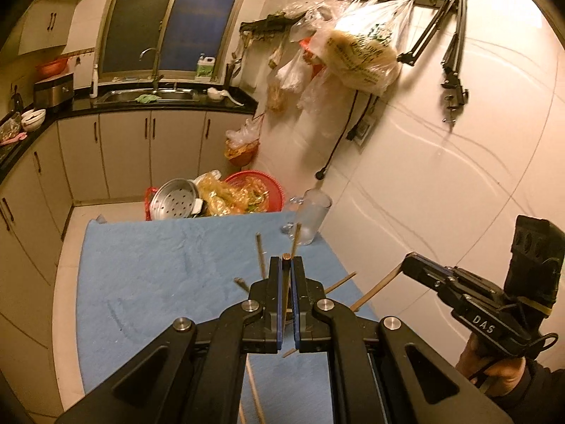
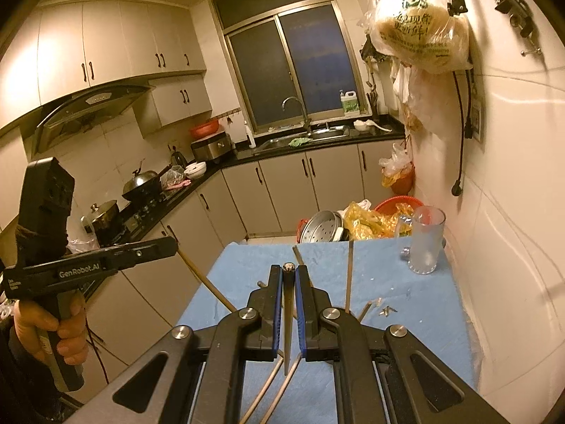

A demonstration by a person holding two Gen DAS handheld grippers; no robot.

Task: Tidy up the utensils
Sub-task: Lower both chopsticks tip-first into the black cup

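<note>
In the left wrist view my left gripper (image 1: pixel 286 260) is shut on a brown wooden chopstick (image 1: pixel 284 293), which lies lengthwise between the blue pads with its end facing the camera. At the right of that view a hand carries my right gripper (image 1: pixel 411 263), which has a chopstick (image 1: pixel 378 288) slanting down from its tip. In the right wrist view my right gripper (image 2: pixel 289 269) is shut on a dark chopstick (image 2: pixel 287 318). My left gripper (image 2: pixel 171 243) is at the left with its wooden chopstick (image 2: pixel 206 281). Several loose chopsticks (image 2: pixel 349 275) lie on the blue towel (image 2: pixel 423 318). A frosted glass mug (image 2: pixel 425 243) stands upright at the towel's far right corner.
Beyond the towel's far edge are a metal steamer pot (image 1: pixel 176 203) and a red basket (image 1: pixel 261 190) full of yellow wrappers. A tiled wall (image 1: pixel 441 176) runs along the right with hanging plastic bags (image 1: pixel 356 53). Cabinets and a black counter with a sink (image 2: pixel 303 137) line the far side.
</note>
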